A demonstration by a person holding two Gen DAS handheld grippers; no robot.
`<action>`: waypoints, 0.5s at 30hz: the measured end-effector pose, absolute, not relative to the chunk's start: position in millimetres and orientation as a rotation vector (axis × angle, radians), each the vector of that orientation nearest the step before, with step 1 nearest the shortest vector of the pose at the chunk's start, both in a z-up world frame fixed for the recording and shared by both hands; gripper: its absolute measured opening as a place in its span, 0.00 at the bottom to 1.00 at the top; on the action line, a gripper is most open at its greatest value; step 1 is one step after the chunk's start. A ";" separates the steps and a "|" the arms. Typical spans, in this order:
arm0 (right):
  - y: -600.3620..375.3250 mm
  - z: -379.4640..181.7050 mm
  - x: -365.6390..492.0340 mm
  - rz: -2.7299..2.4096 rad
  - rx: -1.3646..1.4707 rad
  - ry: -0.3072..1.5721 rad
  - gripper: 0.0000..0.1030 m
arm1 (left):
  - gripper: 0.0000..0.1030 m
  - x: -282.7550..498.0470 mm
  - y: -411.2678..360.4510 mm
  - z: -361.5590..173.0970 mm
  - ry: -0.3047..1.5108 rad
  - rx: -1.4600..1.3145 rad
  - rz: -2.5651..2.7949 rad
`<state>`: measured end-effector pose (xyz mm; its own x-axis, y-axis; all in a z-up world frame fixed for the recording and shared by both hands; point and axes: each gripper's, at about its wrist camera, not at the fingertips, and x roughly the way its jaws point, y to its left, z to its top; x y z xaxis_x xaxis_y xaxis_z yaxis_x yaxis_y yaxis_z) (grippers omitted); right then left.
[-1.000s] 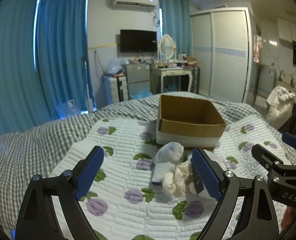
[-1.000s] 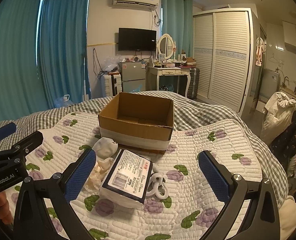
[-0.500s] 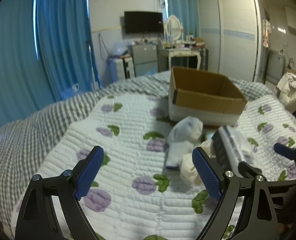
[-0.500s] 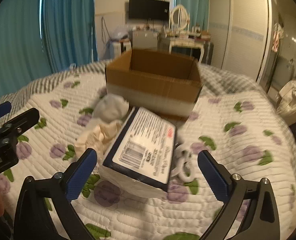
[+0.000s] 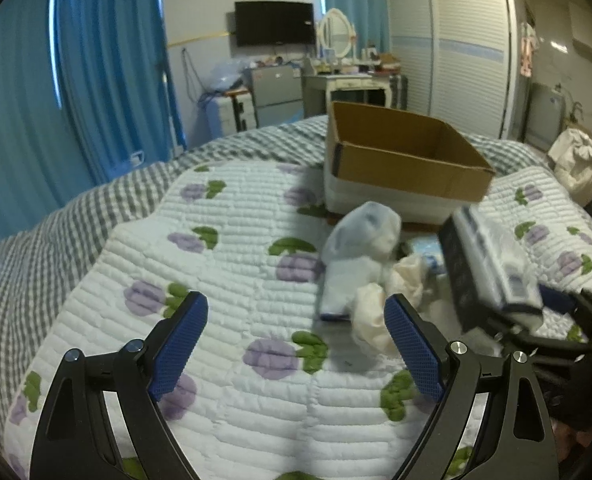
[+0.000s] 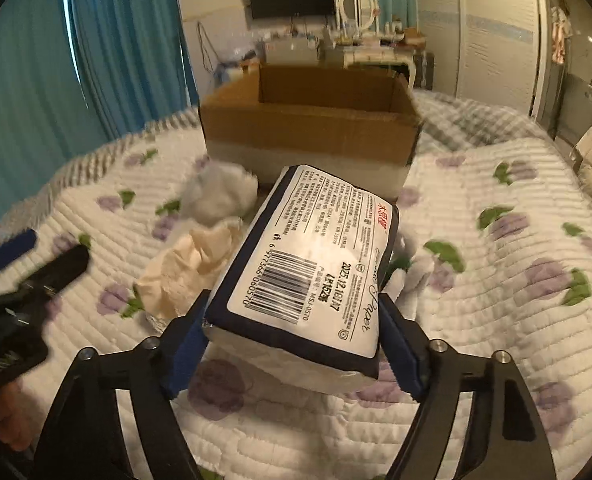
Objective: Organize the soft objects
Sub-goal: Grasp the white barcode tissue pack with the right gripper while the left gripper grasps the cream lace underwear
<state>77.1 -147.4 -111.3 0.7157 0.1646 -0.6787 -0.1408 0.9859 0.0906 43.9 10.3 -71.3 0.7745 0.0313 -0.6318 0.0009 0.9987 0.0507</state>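
Observation:
A tissue pack [image 6: 307, 264] in white and dark blue wrap lies tilted on the quilt, in front of an open cardboard box [image 6: 307, 132]. My right gripper [image 6: 294, 340] straddles the pack's near end; its jaws are closing and both blue pads touch the pack's sides. To the left of the pack lie a crumpled cream cloth [image 6: 192, 268] and a white soft bundle [image 6: 220, 196]. My left gripper [image 5: 296, 344] hangs open over bare quilt, with the cream cloth [image 5: 375, 312] just beyond its right finger. The white bundle [image 5: 359, 248] and the box [image 5: 395, 160] lie farther ahead.
A flowered white quilt [image 5: 224, 264] covers a grey checked bedspread [image 5: 56, 224]. A white ring-shaped item [image 6: 415, 276] peeks out at the pack's right side. Blue curtains, a dressing table, a television and a wardrobe stand beyond the bed. A pile of clothes [image 5: 579, 160] sits at far right.
Both grippers have sunk toward the bed and tilted down. The right jaws have narrowed from wide apart onto the sides of the tissue pack. The left jaws stay wide.

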 end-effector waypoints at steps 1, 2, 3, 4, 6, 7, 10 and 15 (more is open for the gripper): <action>-148.9 -105.4 73.1 0.165 0.028 0.732 0.74 | 0.89 44.7 7.0 -71.4 0.699 0.044 0.007; -152.1 -98.2 68.3 0.159 0.025 0.704 0.74 | 0.89 45.5 4.8 -72.3 0.710 0.033 -0.001; -156.0 -90.9 64.0 0.155 0.026 0.680 0.74 | 0.87 46.2 2.2 -73.5 0.723 0.016 -0.021; -160.3 -84.4 61.0 0.155 0.028 0.663 0.74 | 0.86 47.0 -0.4 -75.1 0.735 0.006 -0.039; -167.6 -75.8 58.2 0.149 0.033 0.645 0.74 | 0.86 48.7 -10.4 -78.6 0.757 0.004 -0.078; -170.2 -73.2 57.5 0.143 0.032 0.640 0.74 | 0.86 50.6 -17.1 -81.8 0.768 0.015 -0.085; -180.2 -69.1 58.8 0.116 0.032 0.638 0.74 | 0.86 57.6 -30.6 -90.6 0.794 0.035 -0.088; -192.9 -73.3 62.9 0.099 0.043 0.651 0.74 | 0.85 82.9 -33.8 -106.1 0.821 0.004 -0.076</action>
